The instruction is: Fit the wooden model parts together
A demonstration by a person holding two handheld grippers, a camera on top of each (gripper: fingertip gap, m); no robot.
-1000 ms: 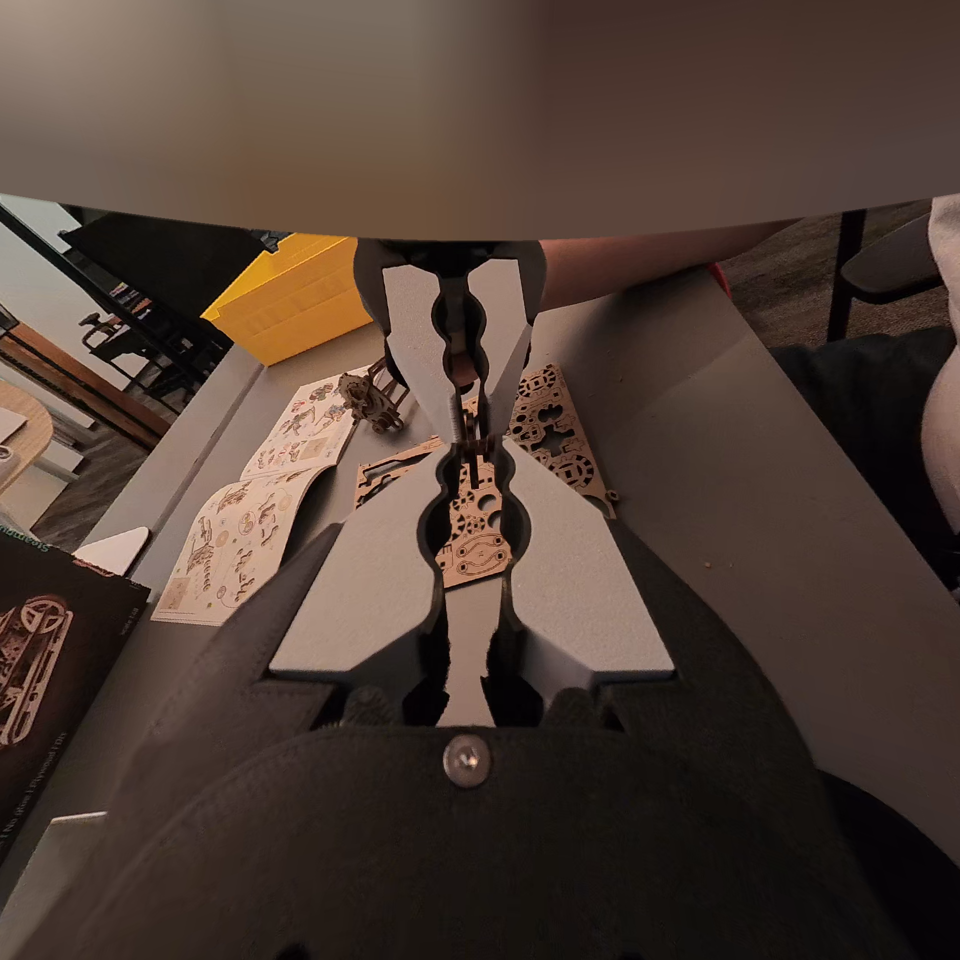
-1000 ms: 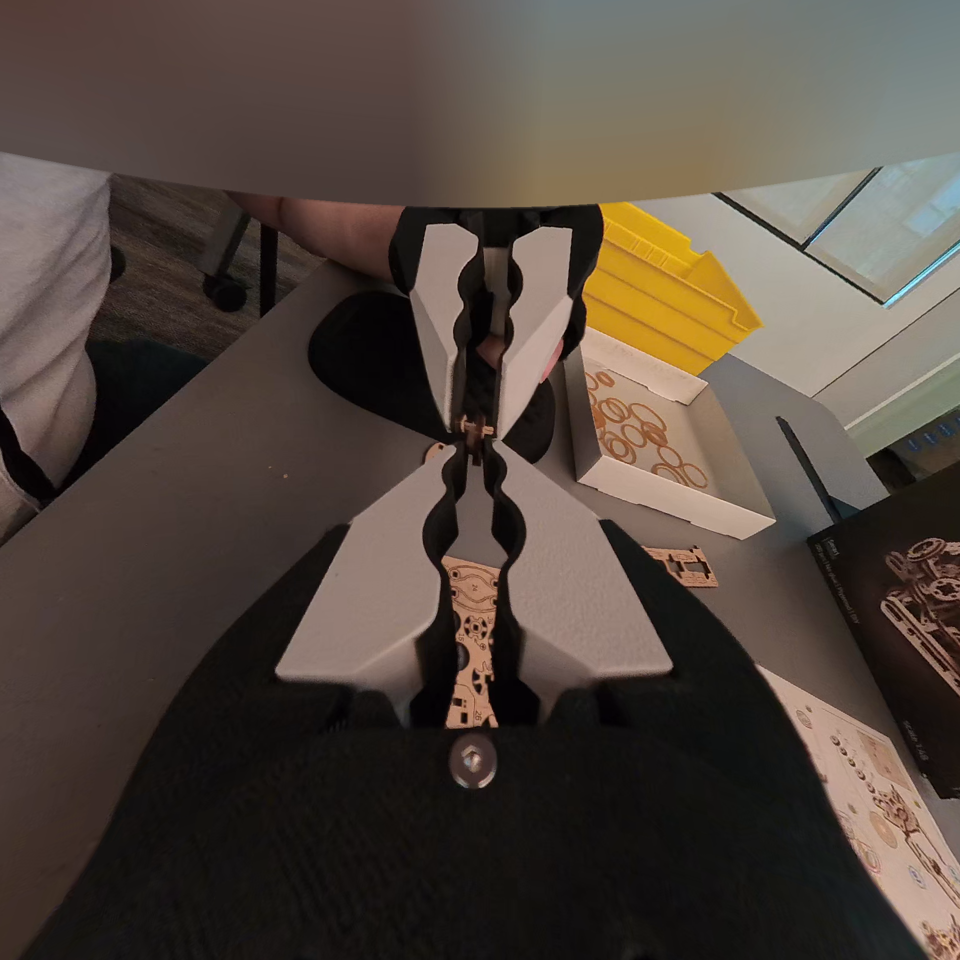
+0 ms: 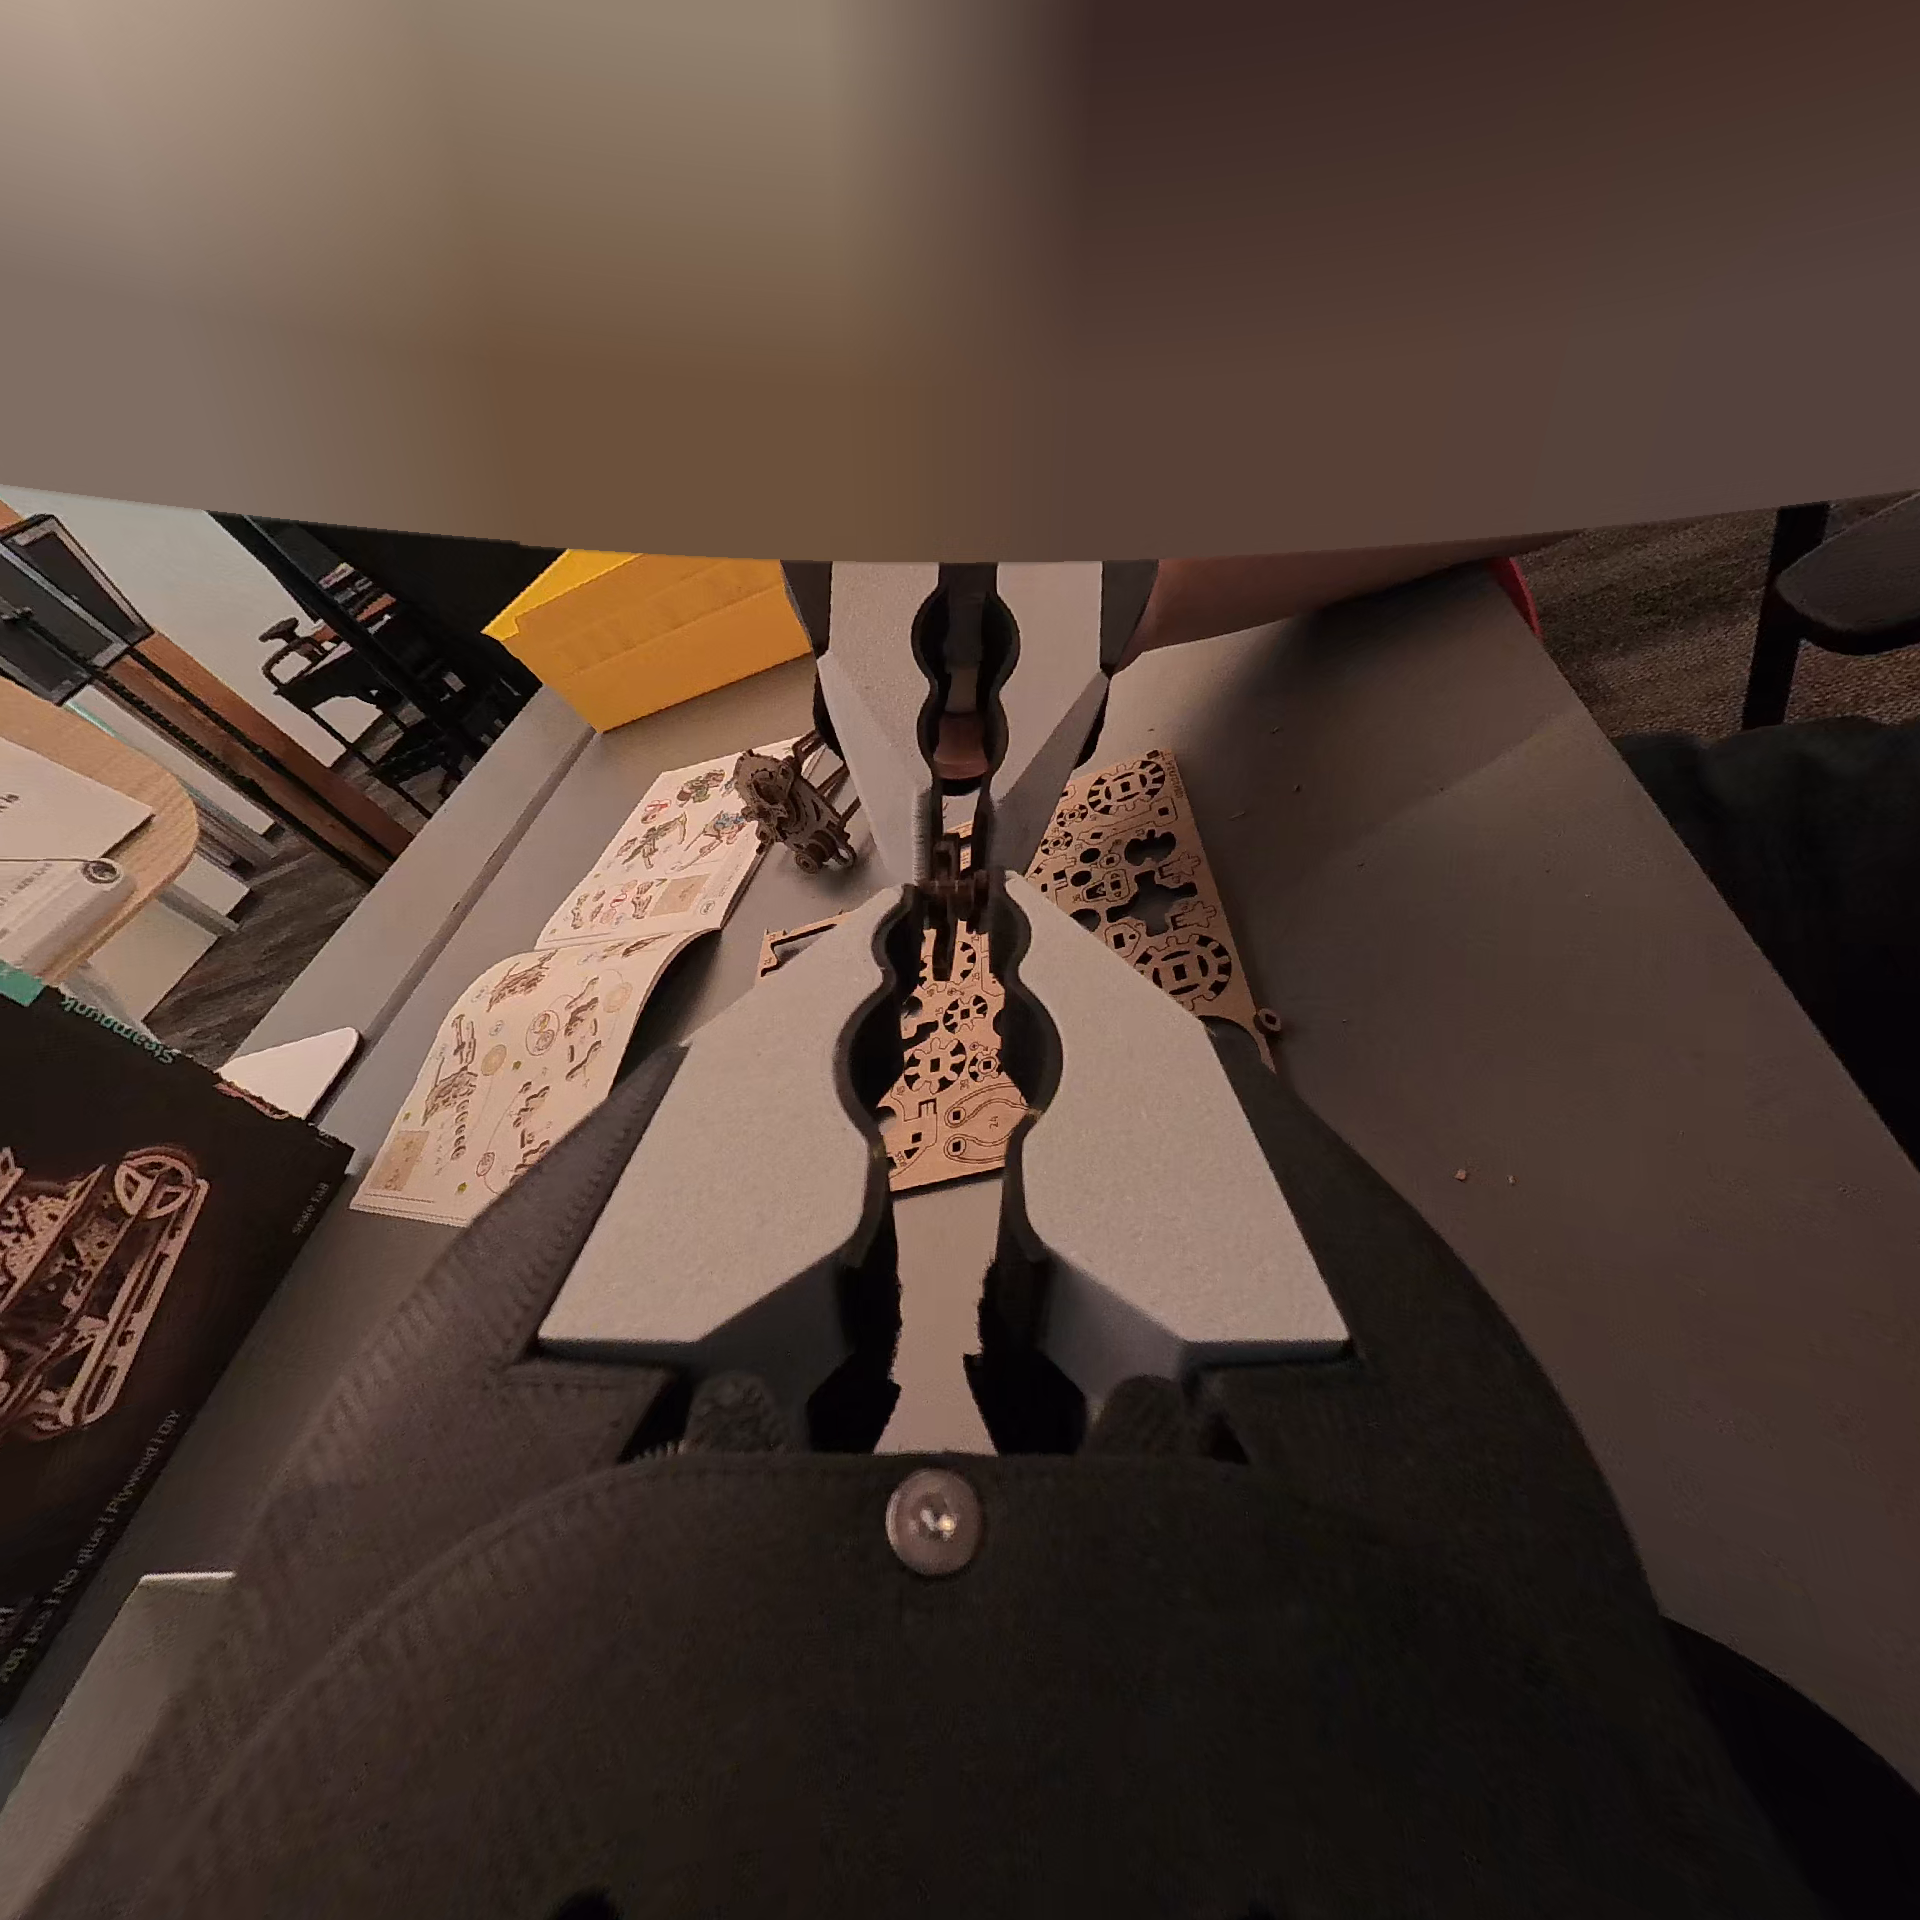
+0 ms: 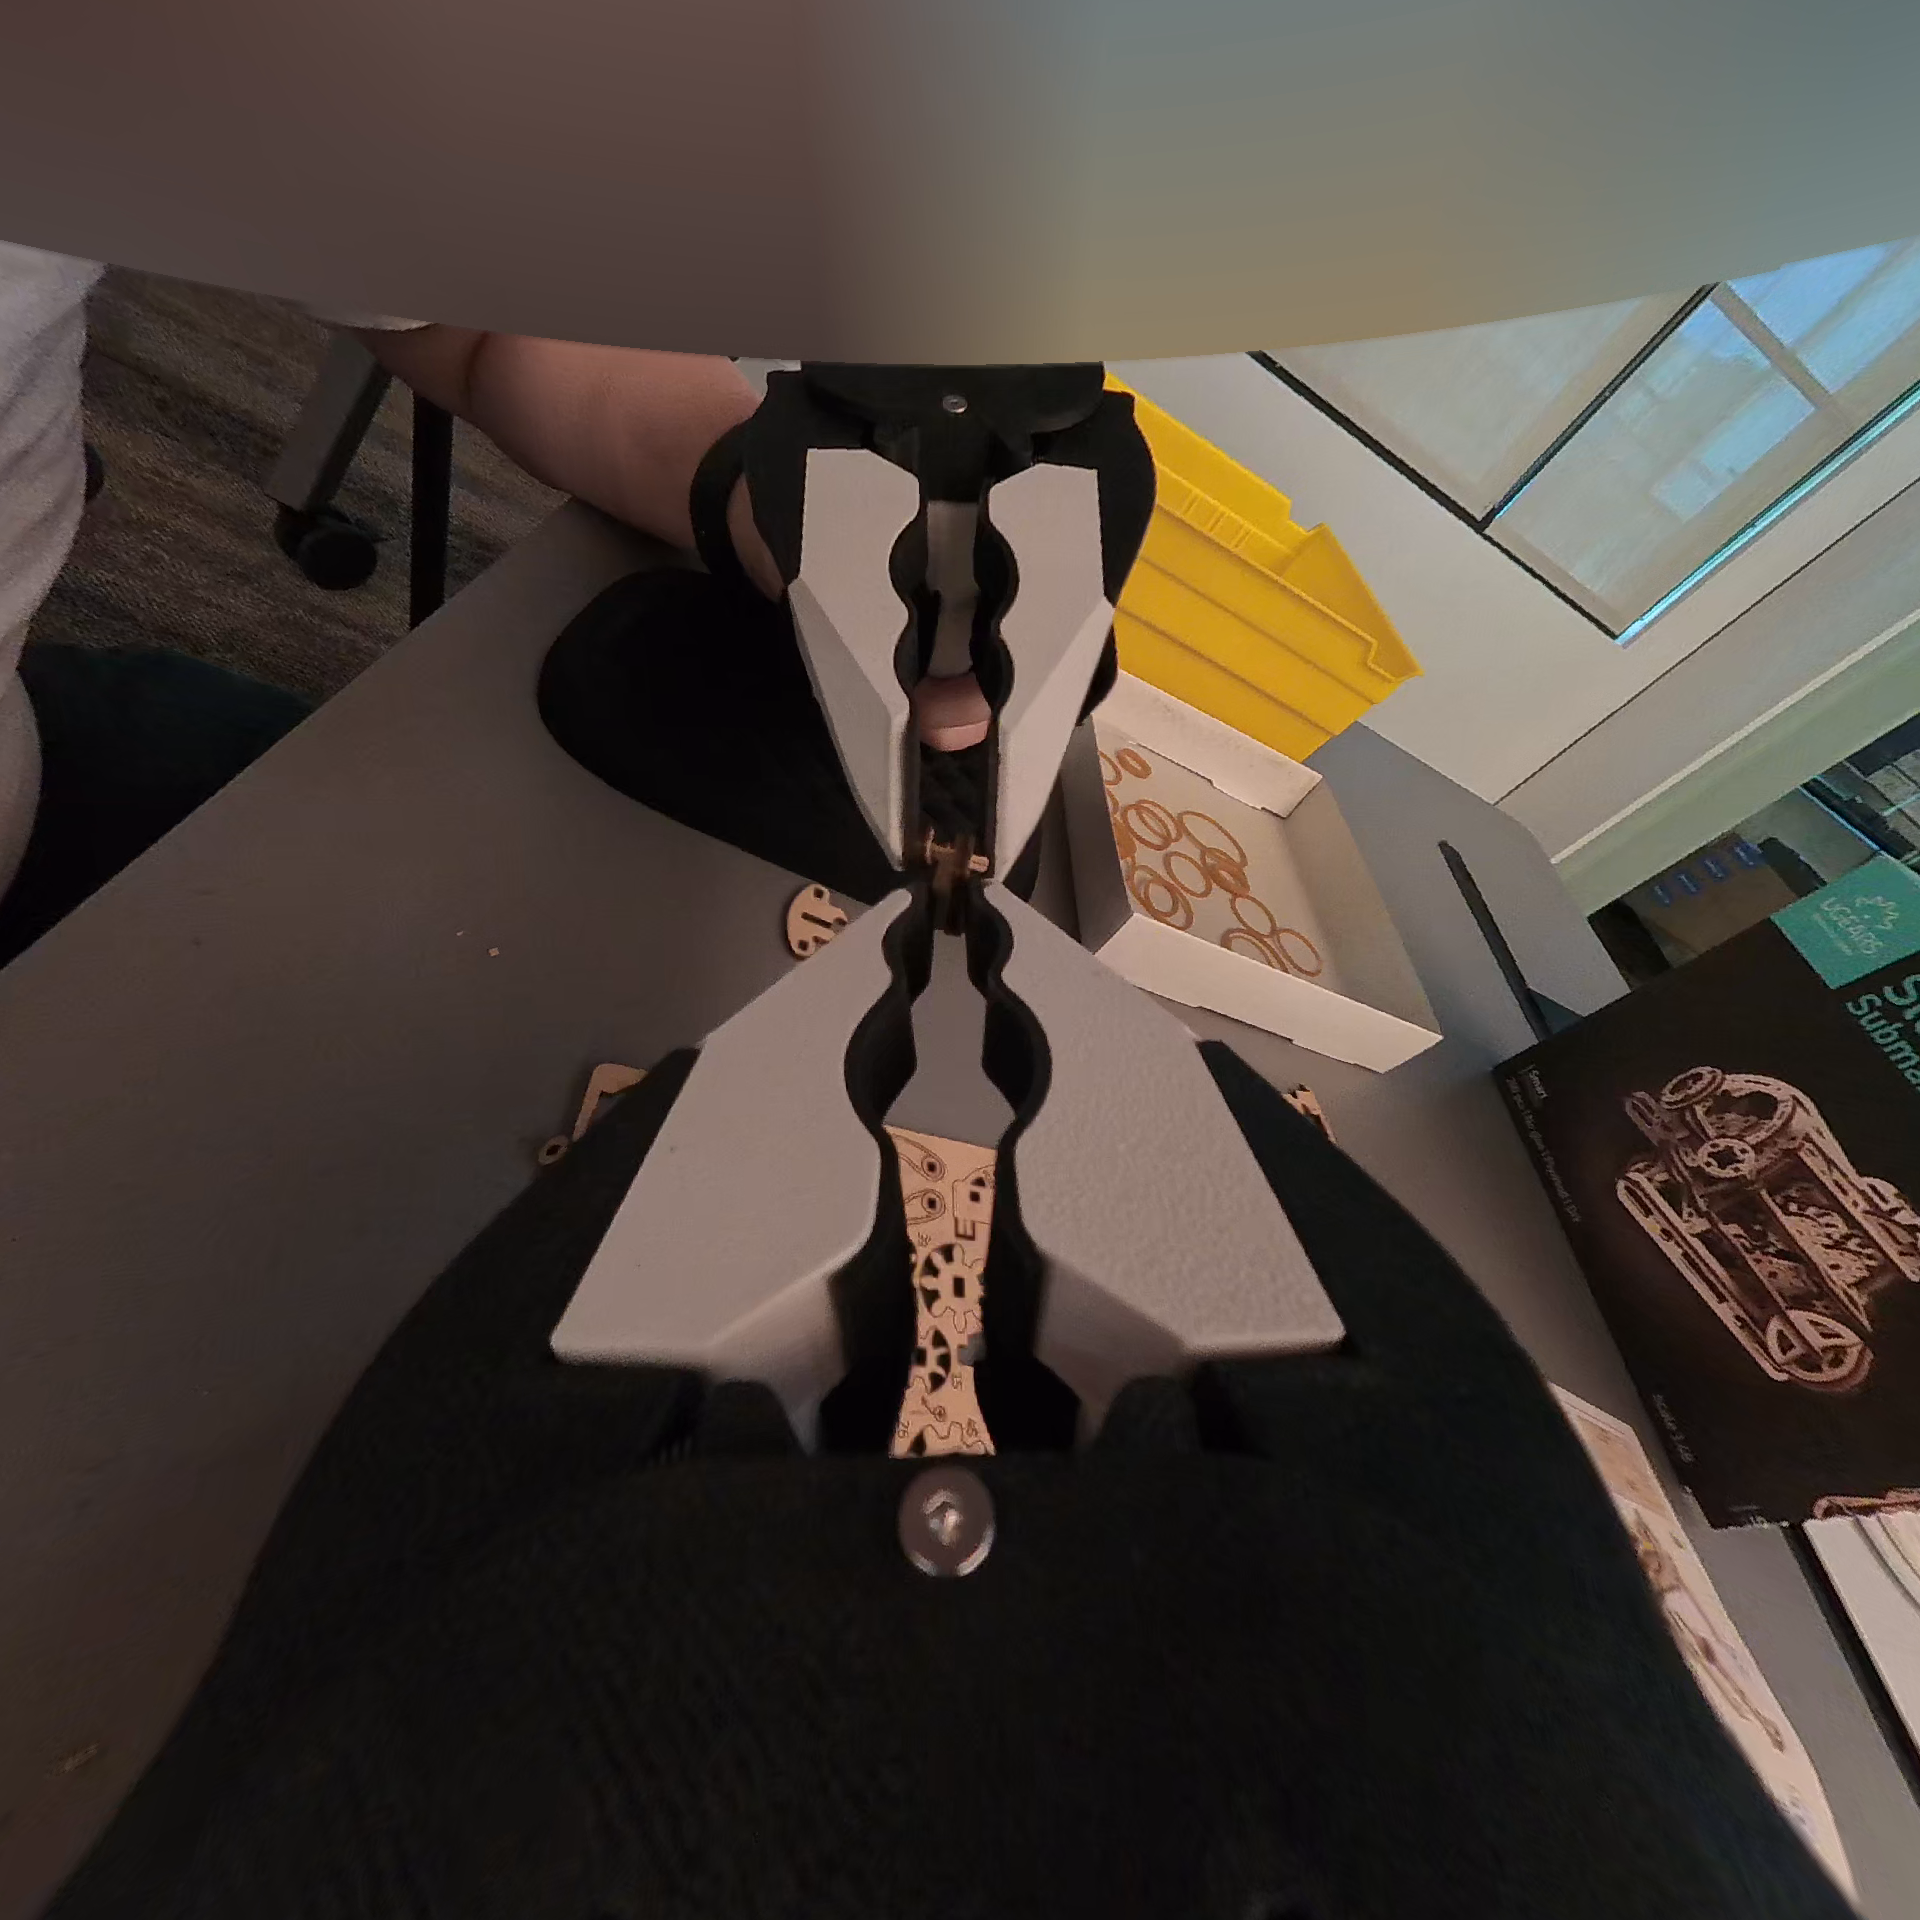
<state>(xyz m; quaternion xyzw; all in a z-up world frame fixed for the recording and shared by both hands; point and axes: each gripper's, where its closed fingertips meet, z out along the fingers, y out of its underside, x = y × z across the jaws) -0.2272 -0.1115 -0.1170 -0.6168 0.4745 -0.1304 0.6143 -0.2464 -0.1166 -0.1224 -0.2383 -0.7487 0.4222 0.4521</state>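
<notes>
From the left wrist view, your left gripper (image 3: 948, 902) has its grey fingers (image 3: 790, 1091) drawn close and pinching a small dark-brown wooden model part (image 3: 940, 891) at the very tips, held up off the grey surface (image 3: 1558, 987). Straight ahead, tip to tip with it, the right gripper (image 3: 951, 821) points back at you, so the two sets of fingers lie on one line and the join sits exactly between them. The part's long axis looks to run up and down, across that line, though it is too small to be sure. Below lie the pale laser-cut plywood sheet (image 3: 1143, 883), an open instruction booklet (image 3: 582, 997) and a small half-built wooden assembly (image 3: 795, 805), well off to the left of the tips. In the right wrist view, your right gripper (image 4: 948, 906) is likewise nearly closed on a small light-tan wooden piece (image 4: 948, 860), with the left gripper opposite, its tips touching or all but touching the same spot. Neither gripper is nearer: both meet at the piece, in the air above the surface. I judge that the coming move is a straight push along that shared line, so keep the tips level; any tilt would likely cock the tab in its slot. The white tray of wooden rings (image 4: 1226, 894) stands to the right, clear of the work.
</notes>
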